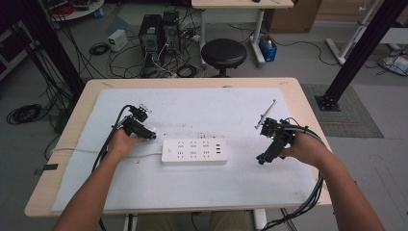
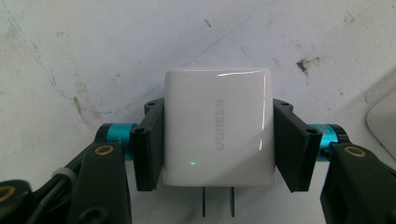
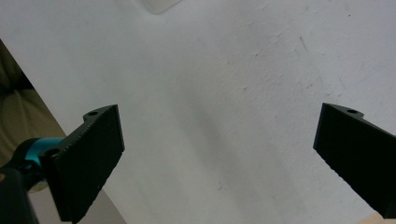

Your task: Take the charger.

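1. Clamped between my left gripper's black jaws is a white charger, a glossy square block marked UGREEN, with its two metal prongs pointing back toward the camera and a small green light on its face.
2. From the high view I see that left gripper held low over the white mat, just beside the left end of the power strip; the charger itself is too small there for me to pick out clearly.
3. That power strip lies flat near the middle of the mat, its white cord trailing off to the left edge of the table.
4. My right gripper has its jaws spread wide with nothing between them but bare mat.
5. From above, the right gripper sits well apart from the strip, to its right, tilted down toward the mat.
6. A thin metal rod lies on the mat beyond the right gripper.
7. Past the far edge of the table stands a black round stool, with computer towers and loose cables on the floor.
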The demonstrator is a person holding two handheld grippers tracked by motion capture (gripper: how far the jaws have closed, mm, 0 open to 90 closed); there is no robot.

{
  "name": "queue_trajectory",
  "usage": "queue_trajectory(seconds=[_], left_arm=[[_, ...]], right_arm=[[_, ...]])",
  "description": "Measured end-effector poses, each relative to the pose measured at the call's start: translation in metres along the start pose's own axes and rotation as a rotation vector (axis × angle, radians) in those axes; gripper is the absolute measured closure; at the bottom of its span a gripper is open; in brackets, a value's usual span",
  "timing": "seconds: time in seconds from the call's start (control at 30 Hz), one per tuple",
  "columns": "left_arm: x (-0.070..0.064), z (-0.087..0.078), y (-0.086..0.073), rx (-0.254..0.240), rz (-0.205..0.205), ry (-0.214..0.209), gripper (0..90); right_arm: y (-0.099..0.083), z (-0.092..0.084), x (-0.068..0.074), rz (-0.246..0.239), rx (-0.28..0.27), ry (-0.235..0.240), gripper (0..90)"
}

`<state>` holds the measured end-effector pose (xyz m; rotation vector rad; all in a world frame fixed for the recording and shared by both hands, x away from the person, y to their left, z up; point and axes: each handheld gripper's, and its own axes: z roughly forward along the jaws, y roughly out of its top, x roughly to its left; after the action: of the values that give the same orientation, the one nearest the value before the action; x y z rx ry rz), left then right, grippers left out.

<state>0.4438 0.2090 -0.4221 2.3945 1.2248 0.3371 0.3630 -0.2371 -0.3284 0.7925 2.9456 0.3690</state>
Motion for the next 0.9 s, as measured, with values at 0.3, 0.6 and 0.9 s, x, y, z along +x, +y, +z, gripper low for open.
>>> queue_trajectory(seconds=[0.3,0.6,0.9], left_arm=[[-0.002,-0.009,0.001,-0.036,0.012,0.005,42.6],[-0.013,-0.053,-0.001,-0.134,0.044,-0.027,42.6],[-0.019,-0.094,-0.007,-0.201,0.103,-0.058,42.5]], right_arm=[[-0.002,-0.001,0.0,0.007,-0.009,-0.001,1.2],[-0.005,-0.002,0.001,0.037,-0.022,-0.002,1.2],[-0.004,-0.003,0.003,0.037,-0.04,-0.025,1.2]])
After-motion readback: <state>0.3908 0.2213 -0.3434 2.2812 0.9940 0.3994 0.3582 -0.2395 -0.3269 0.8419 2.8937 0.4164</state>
